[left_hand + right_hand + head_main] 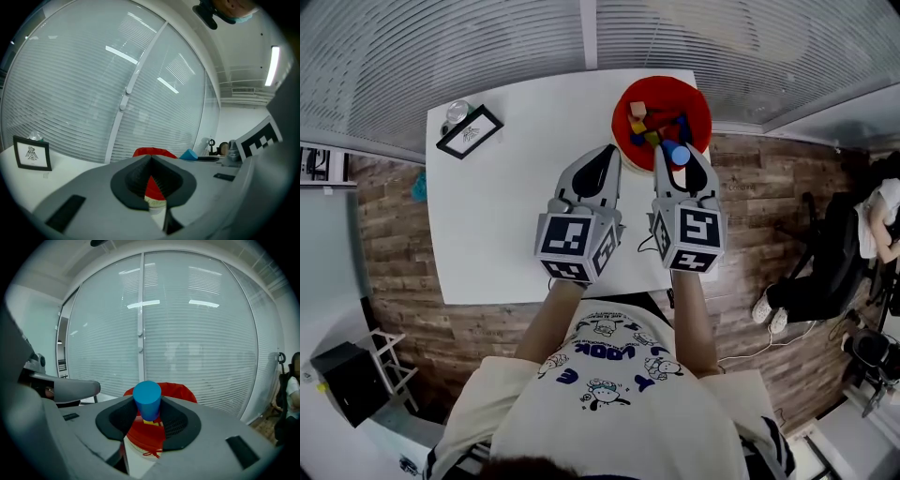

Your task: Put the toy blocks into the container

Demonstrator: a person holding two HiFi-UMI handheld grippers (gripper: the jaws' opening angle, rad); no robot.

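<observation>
Over the white table, right gripper fingers pinch a blue cylinder.

L gripper jaws together, empty, red container beyond, framed pic at left

Container smooth plastic; table matt white; floor wood

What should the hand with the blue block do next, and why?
Probably nudge the right gripper a little farther forward. It is clamped on the blue block, which seems to hang over the near edge of the red bowl, not its middle. Other blocks already lie inside, so dropping it from the middle looks safer.
</observation>
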